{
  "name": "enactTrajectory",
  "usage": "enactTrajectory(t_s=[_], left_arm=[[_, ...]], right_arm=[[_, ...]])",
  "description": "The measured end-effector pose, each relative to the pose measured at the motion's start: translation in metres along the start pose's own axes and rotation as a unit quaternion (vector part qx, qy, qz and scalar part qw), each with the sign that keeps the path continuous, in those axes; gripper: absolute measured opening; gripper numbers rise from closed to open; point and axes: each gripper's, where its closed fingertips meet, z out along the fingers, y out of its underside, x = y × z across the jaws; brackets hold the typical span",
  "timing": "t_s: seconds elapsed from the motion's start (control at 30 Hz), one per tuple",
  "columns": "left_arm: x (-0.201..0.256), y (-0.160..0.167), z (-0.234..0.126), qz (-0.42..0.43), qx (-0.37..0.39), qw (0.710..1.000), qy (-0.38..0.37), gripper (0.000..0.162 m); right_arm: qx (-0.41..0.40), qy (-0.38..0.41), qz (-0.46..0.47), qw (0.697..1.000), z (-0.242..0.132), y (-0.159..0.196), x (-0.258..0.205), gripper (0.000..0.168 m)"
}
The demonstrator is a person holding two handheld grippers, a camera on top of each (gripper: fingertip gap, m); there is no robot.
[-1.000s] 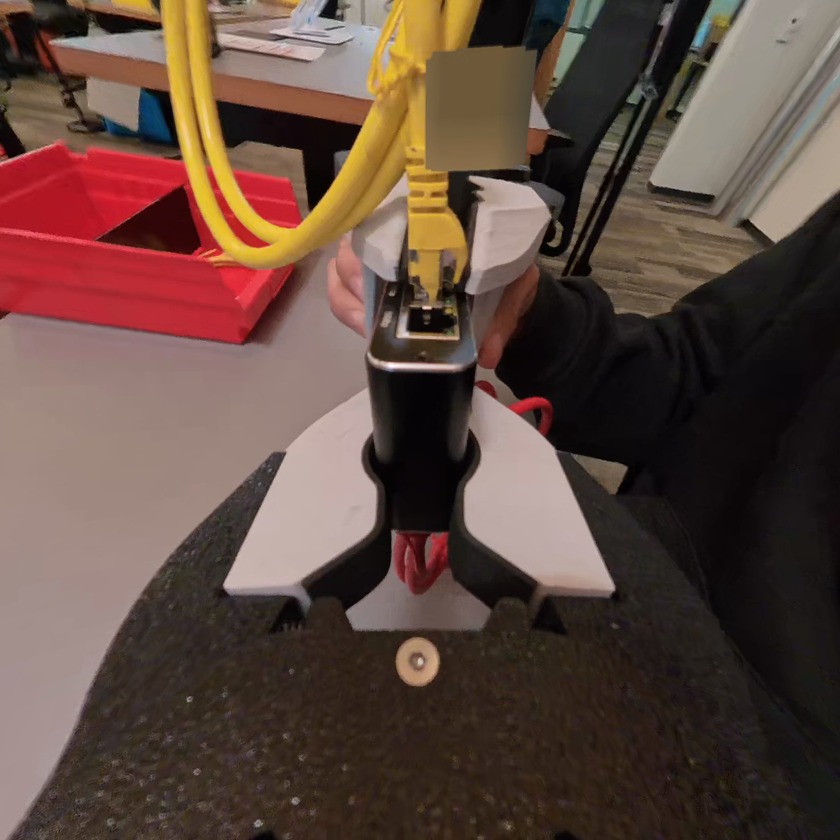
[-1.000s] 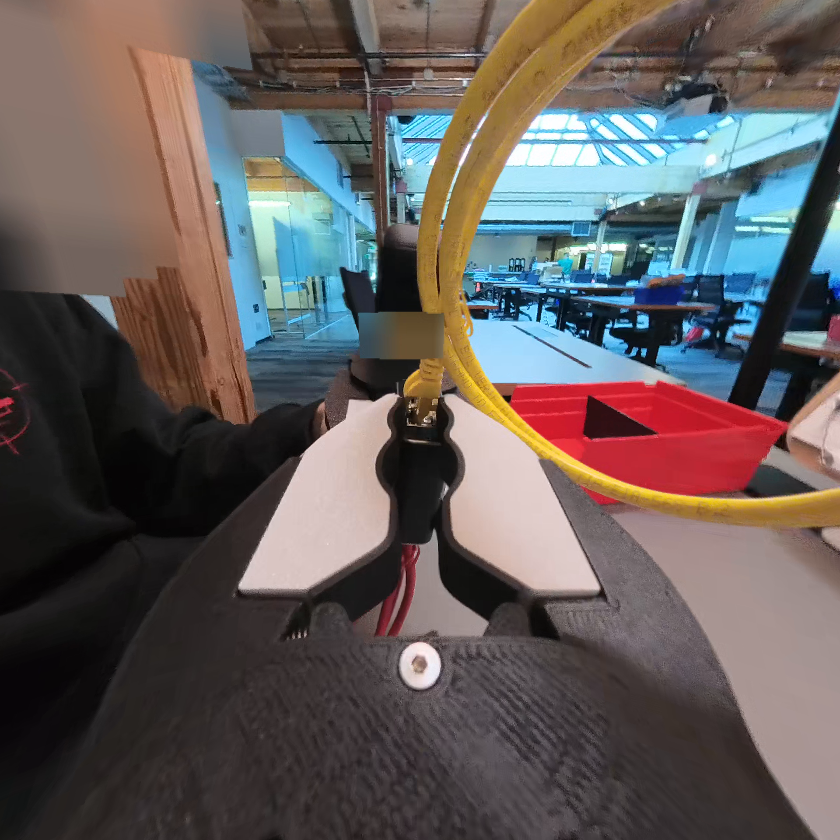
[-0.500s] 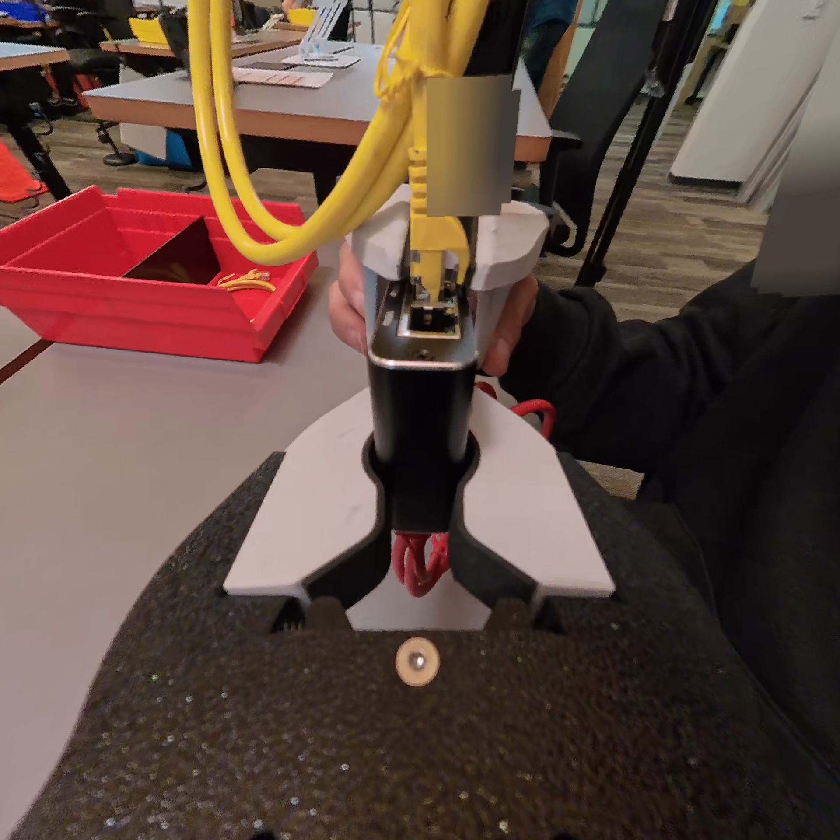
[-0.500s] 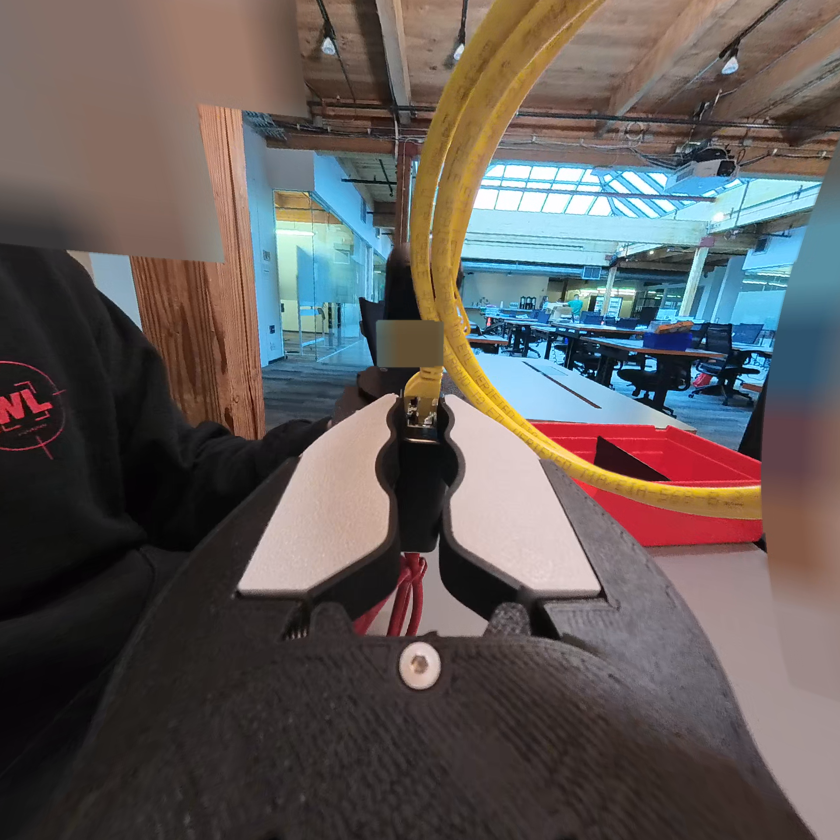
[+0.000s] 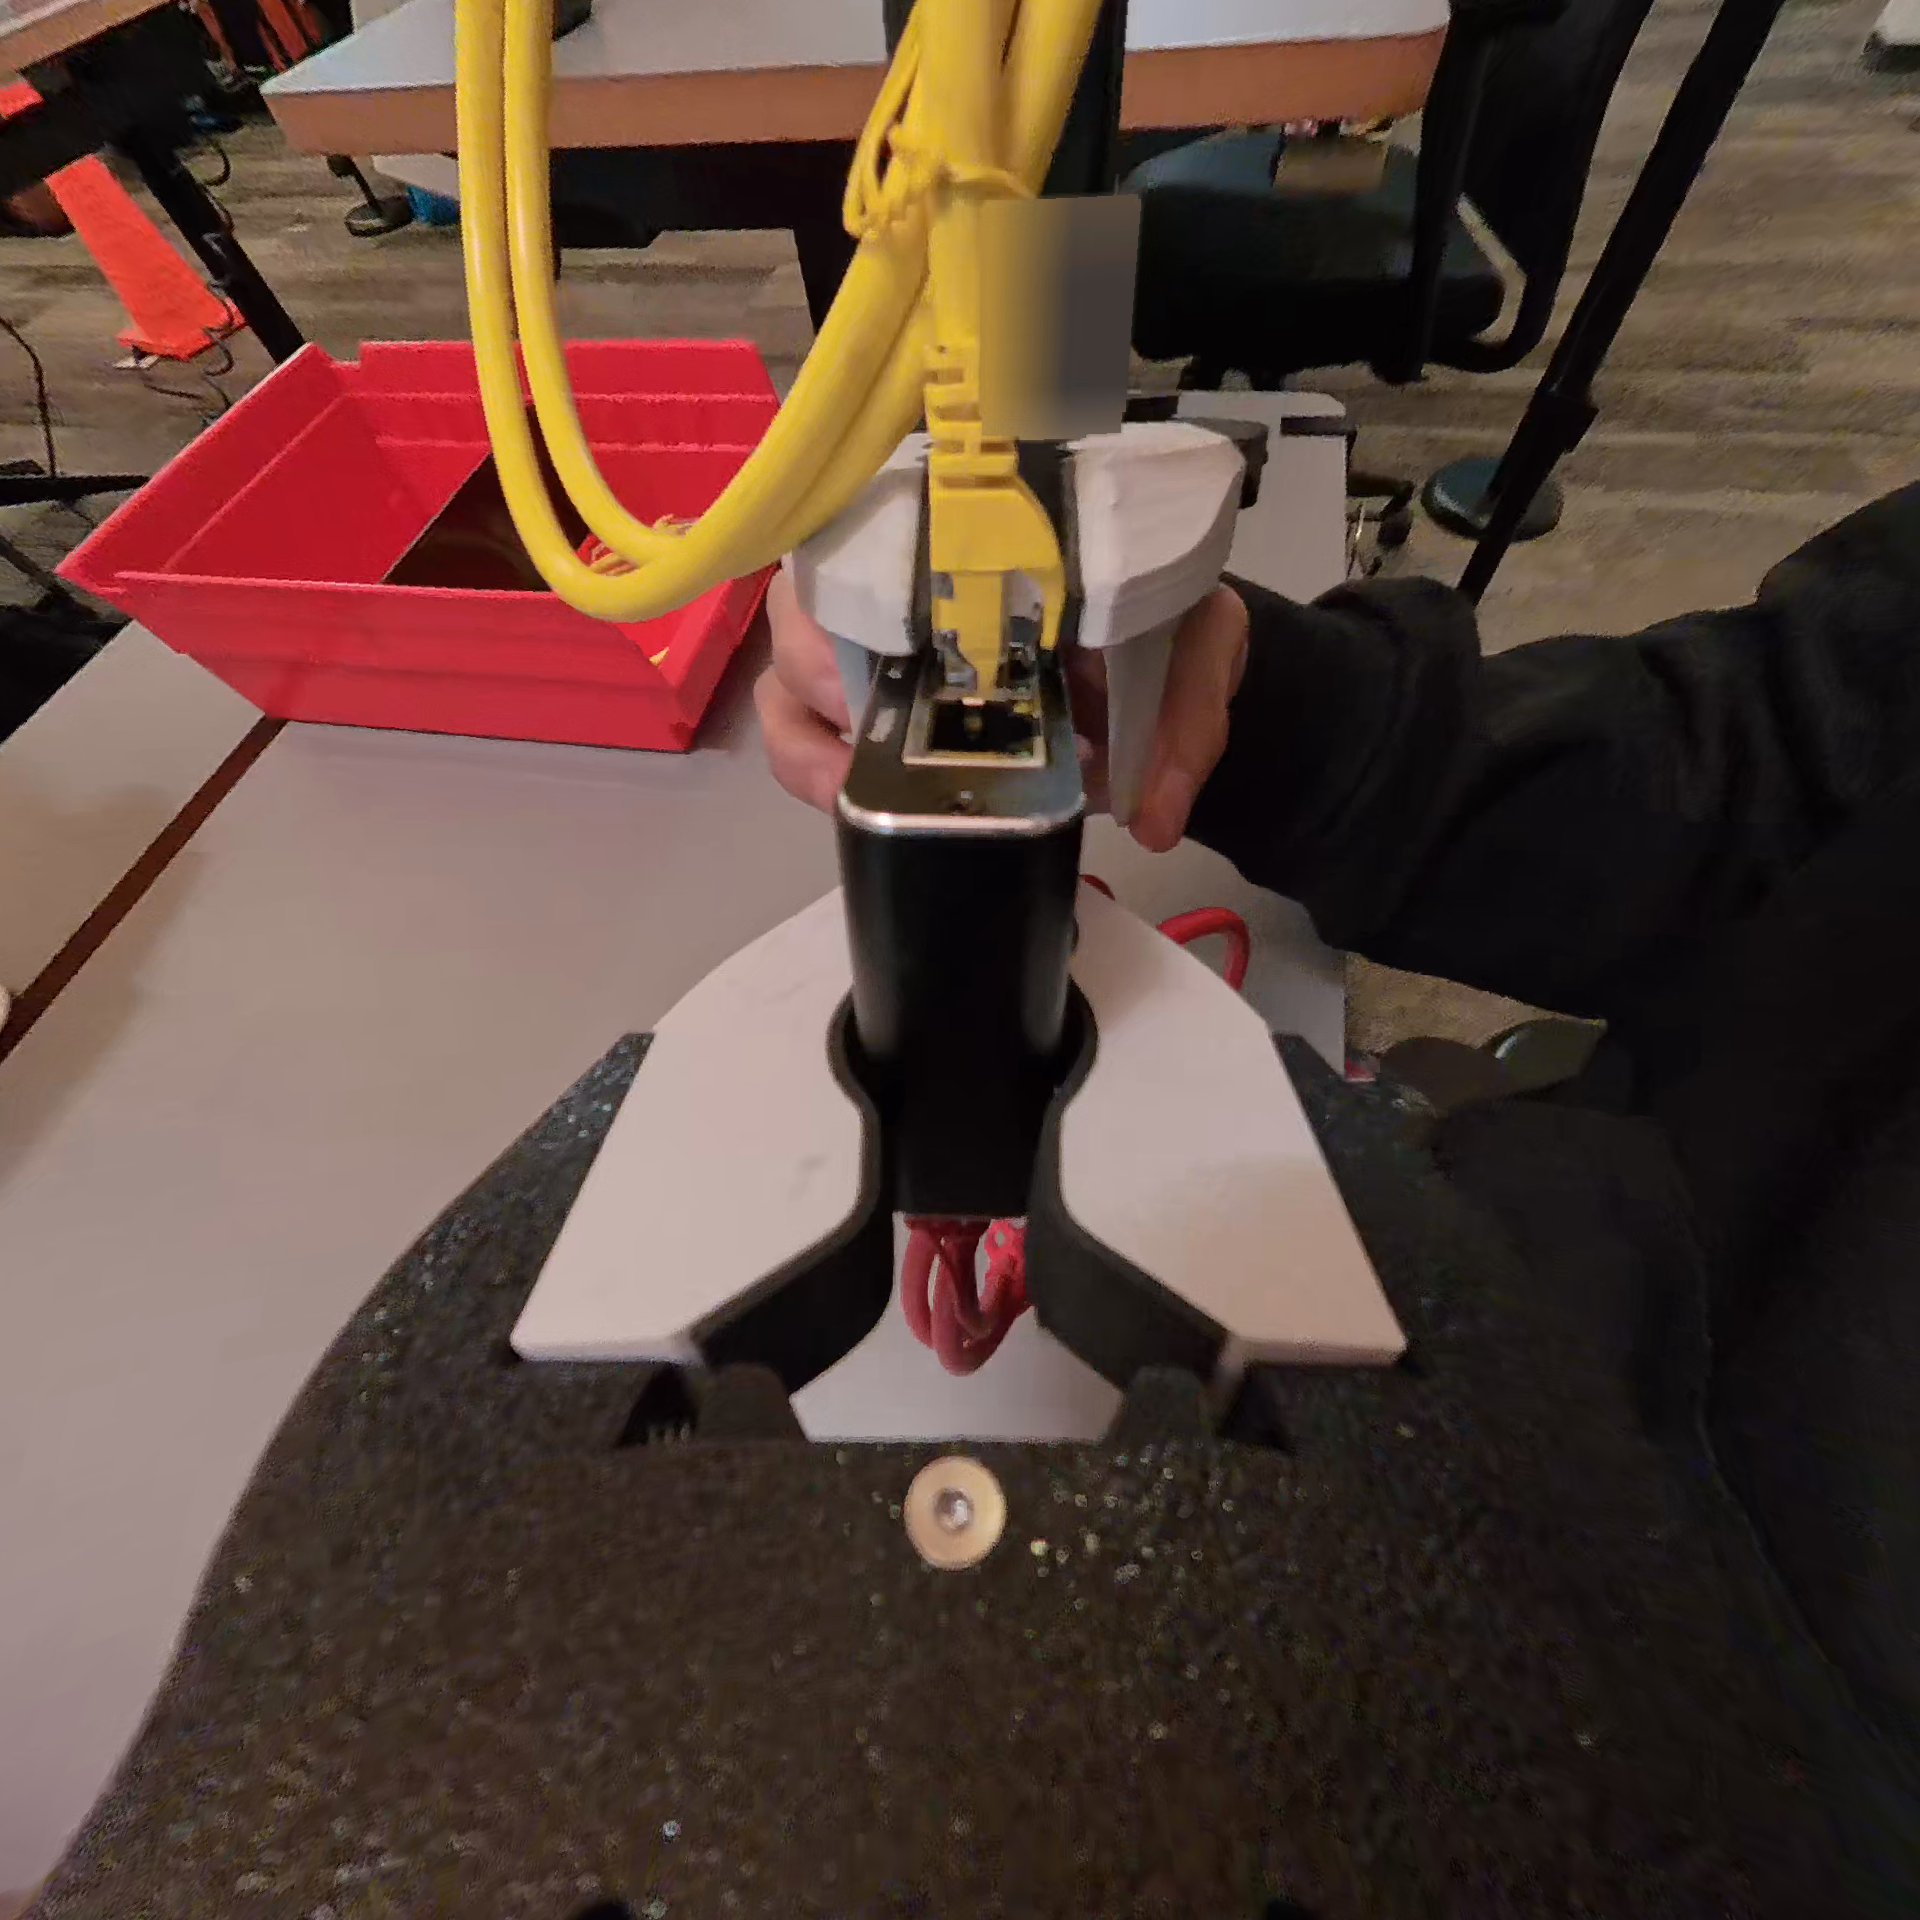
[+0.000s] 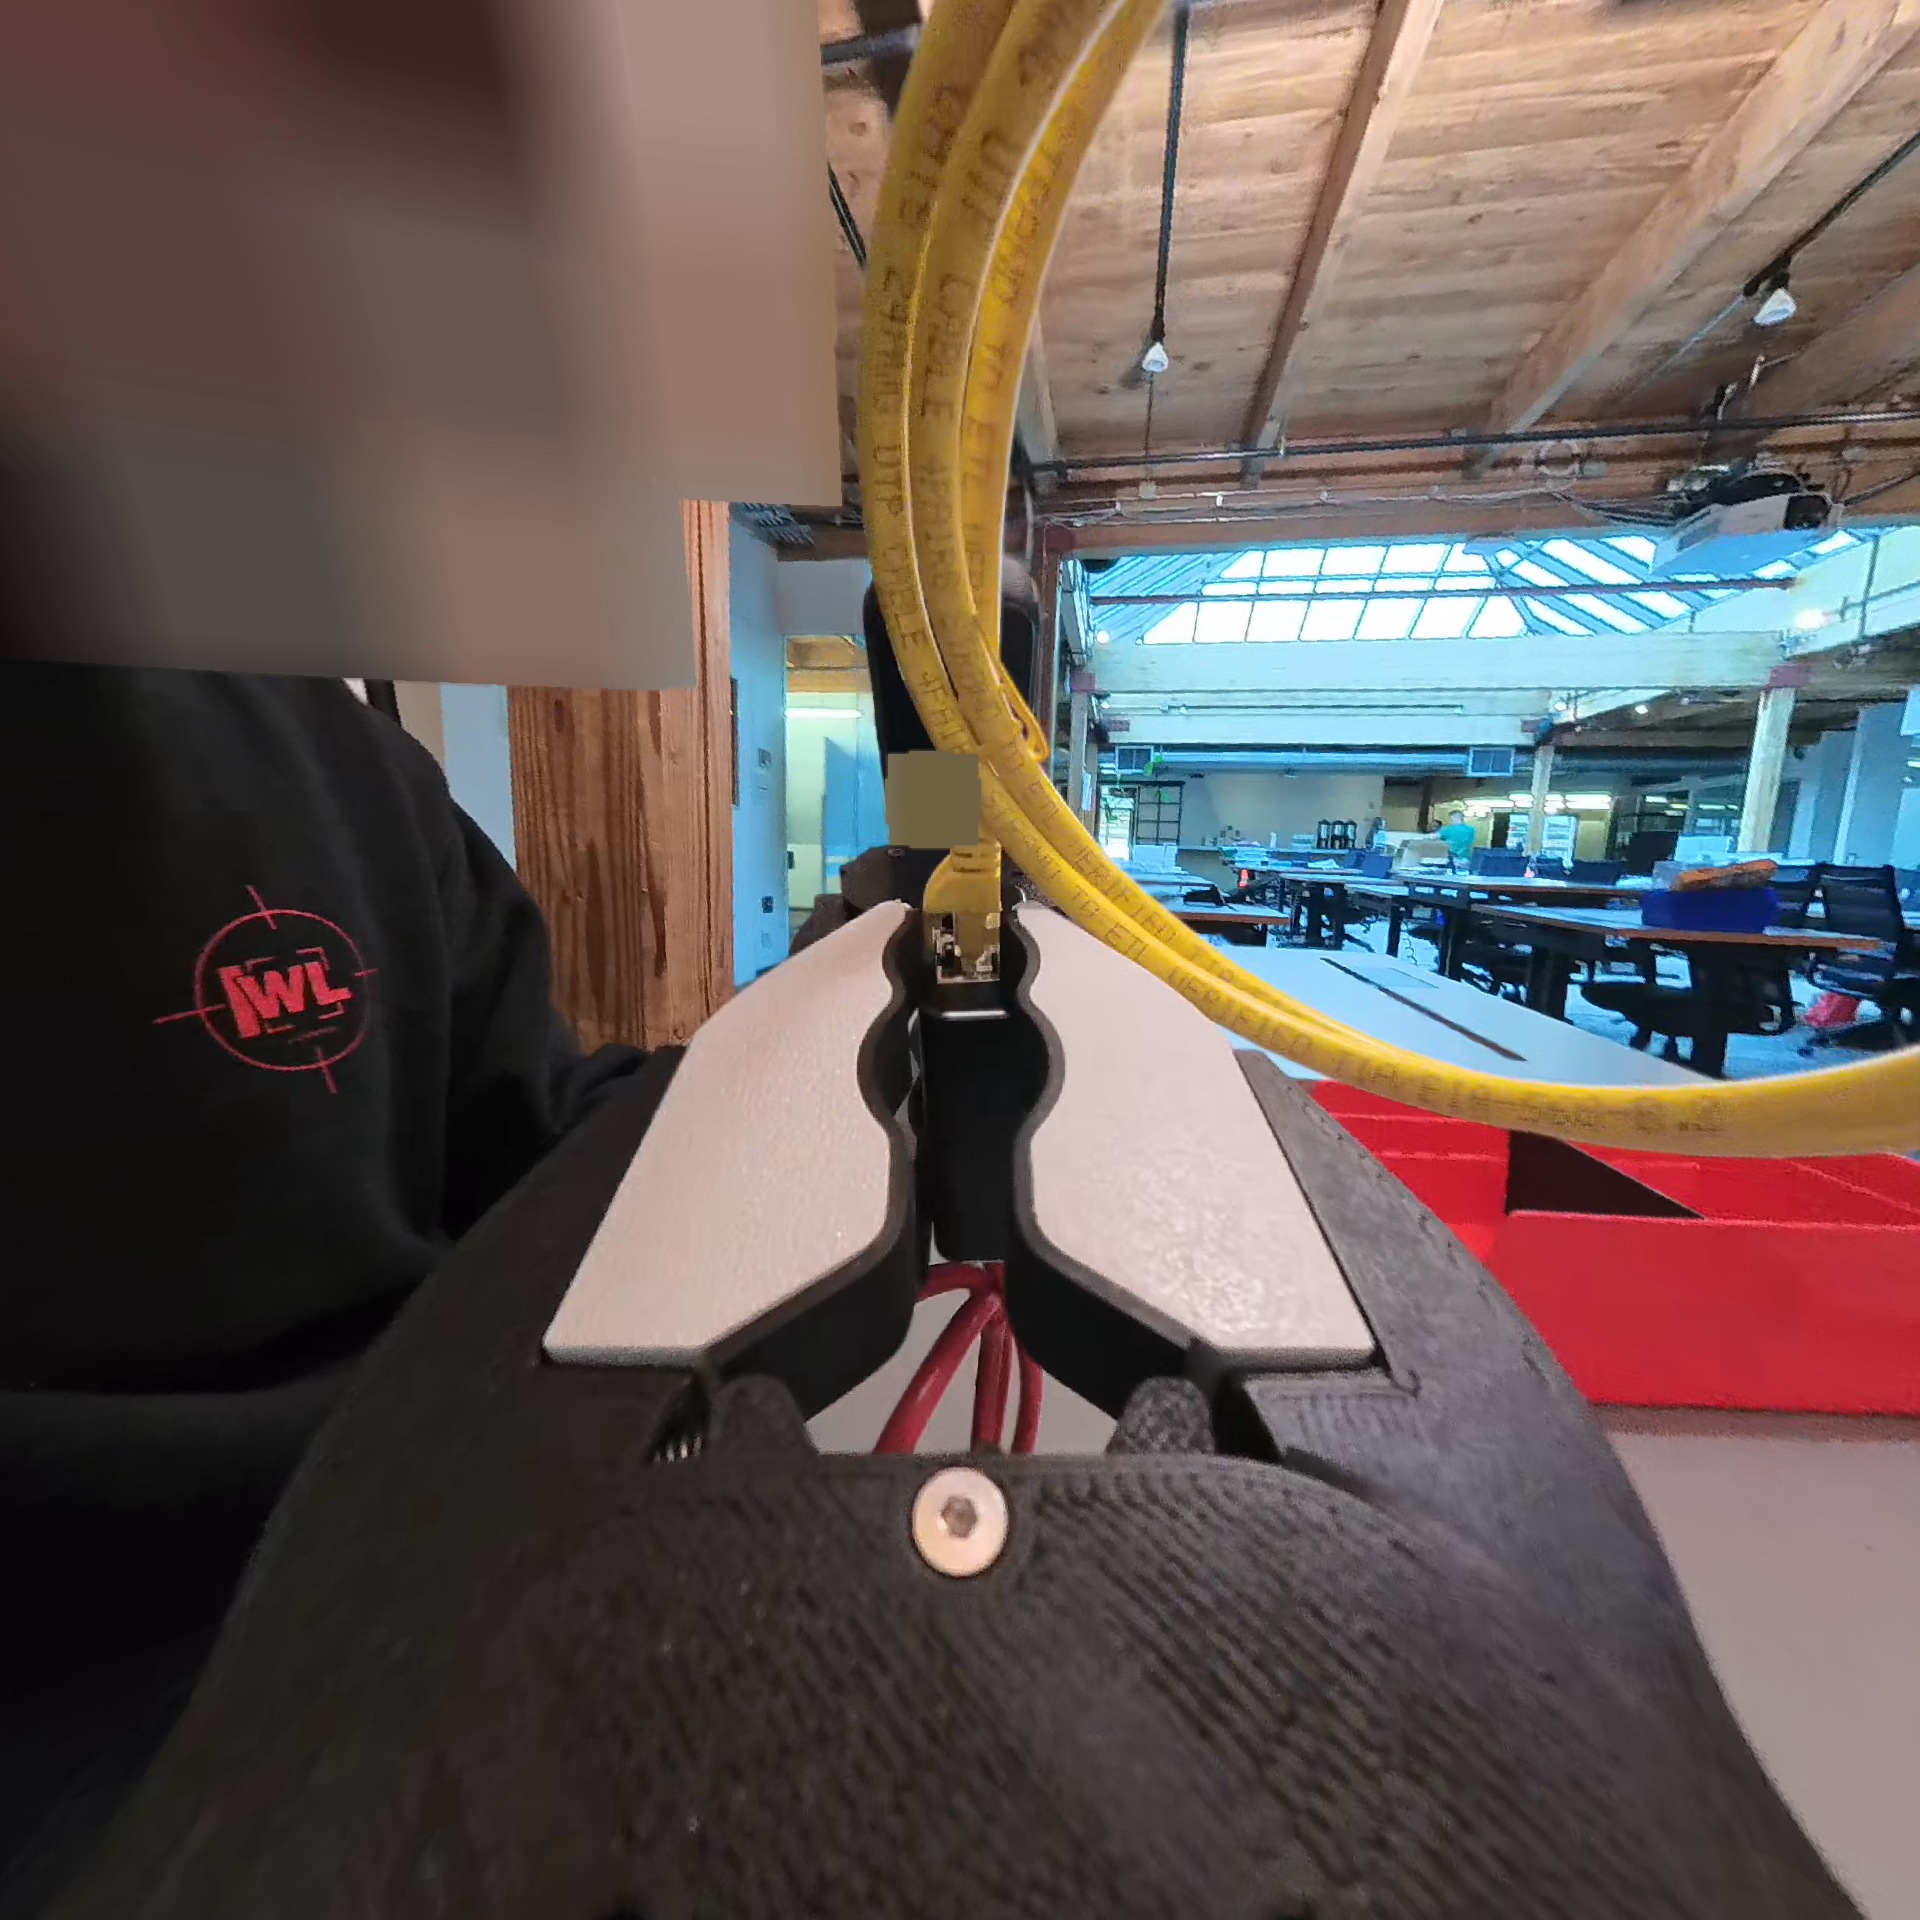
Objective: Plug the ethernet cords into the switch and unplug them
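Left wrist view: left gripper (image 5: 961, 977) clamped on the black ethernet switch (image 5: 956, 935) over the grey table (image 5: 416, 987), port face upward; right gripper (image 5: 997, 592) beyond, pinching the yellow ethernet plug (image 5: 982, 540) at the farther port, nearer port empty; red ethernet cords (image 5: 961, 1299) beneath; red bin (image 5: 312, 540) behind. Right wrist view: right gripper (image 6: 966, 935) drawn nearly closed, plug (image 6: 971, 894) at its tips in a metal port; yellow cord (image 6: 935, 416) looping overhead; bin (image 6: 1662, 1299) at right; full seating not discernible.
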Motion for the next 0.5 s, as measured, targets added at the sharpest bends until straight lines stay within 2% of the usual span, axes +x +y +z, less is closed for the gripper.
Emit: enactTrajectory(t_s=[0.2,0.5], left_arm=[[-0.0016,0.0018,0.0004,0.030,-0.035,0.999,-0.025,0.027],[0.0019,0.0049,0.0019,0.038,-0.047,0.998,-0.021,0.027]], right_arm=[[0.028,-0.024,-0.019,0.999,-0.0054,-0.0006,-0.0044,0.014],[0.005,-0.032,-0.062,0.998,-0.0095,0.0054,-0.0091,0.015]])
